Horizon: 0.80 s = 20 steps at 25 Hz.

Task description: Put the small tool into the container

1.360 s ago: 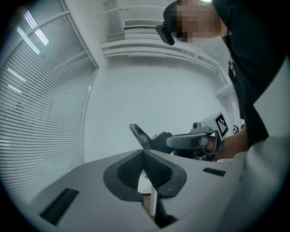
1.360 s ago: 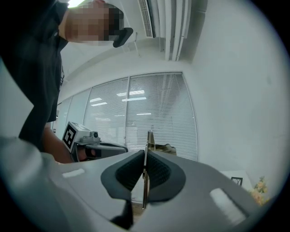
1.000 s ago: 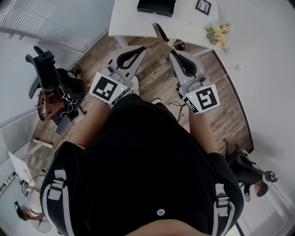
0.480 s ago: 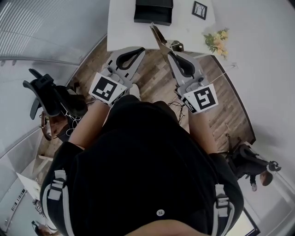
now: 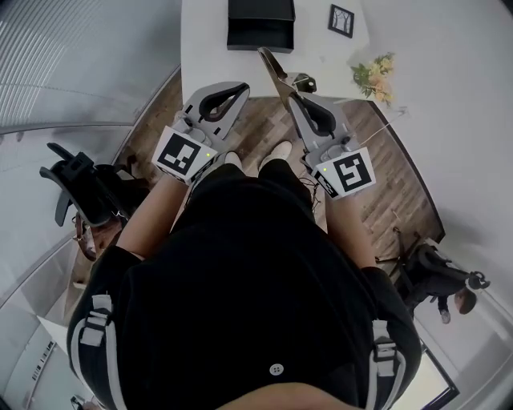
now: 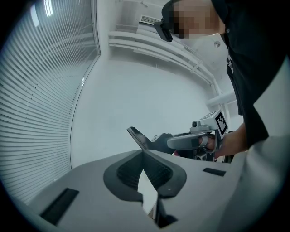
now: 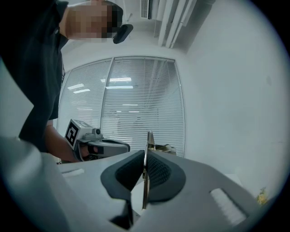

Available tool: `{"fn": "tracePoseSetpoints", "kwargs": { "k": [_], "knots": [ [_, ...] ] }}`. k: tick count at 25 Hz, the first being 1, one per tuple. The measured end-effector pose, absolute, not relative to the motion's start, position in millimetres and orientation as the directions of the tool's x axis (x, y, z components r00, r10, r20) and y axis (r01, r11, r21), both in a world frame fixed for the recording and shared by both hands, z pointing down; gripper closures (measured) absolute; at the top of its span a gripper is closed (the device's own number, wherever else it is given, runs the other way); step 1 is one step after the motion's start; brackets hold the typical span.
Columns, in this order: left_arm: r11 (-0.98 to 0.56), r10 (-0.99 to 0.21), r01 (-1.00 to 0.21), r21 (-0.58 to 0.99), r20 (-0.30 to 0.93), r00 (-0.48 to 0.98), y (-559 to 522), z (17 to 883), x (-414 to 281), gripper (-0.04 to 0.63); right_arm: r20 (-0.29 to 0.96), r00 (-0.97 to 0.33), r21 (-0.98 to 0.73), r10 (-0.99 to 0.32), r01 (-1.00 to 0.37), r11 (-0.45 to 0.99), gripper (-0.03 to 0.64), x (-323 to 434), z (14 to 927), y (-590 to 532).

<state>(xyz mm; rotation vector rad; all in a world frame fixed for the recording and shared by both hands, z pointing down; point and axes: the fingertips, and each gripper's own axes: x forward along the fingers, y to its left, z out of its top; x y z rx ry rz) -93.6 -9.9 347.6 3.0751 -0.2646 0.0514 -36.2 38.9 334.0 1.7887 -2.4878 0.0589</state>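
Note:
In the head view my right gripper (image 5: 295, 101) is shut on a small flat metal tool (image 5: 272, 68), whose blade sticks out ahead of the jaws toward the white table (image 5: 204, 40). On that table, beyond both grippers, stands a black open container (image 5: 260, 24). The right gripper view shows my right gripper (image 7: 145, 156) with the thin blade (image 7: 146, 181) edge-on between its pads. My left gripper (image 5: 232, 88) is shut with nothing in it, and is held level beside the right one. In the left gripper view my left gripper (image 6: 144, 154) has its jaw tips together, and the tool (image 6: 136, 136) shows past them.
A small framed picture (image 5: 342, 18) stands on the table and a bunch of flowers (image 5: 370, 74) by its right corner. A black office chair (image 5: 80, 188) stands at the left, another chair (image 5: 437, 272) at the right. My shoes (image 5: 276, 150) are on the wooden floor.
The table and the black container have come closer and more into the middle ahead. Both grippers keep their pose, the tool still held in the right one.

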Motion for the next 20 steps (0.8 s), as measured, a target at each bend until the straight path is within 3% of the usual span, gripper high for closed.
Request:
{"fn": "tracePoseSetpoints", "kwargs": {
  "k": [20],
  "knots": [
    [-0.948,-0.315,-0.317,0.021,0.070,0.946,-117,347,45,0.588,0.084,-0.441,0.036,-0.894,-0.895,0.445,0.597,111,344,-84]
  ]
}}
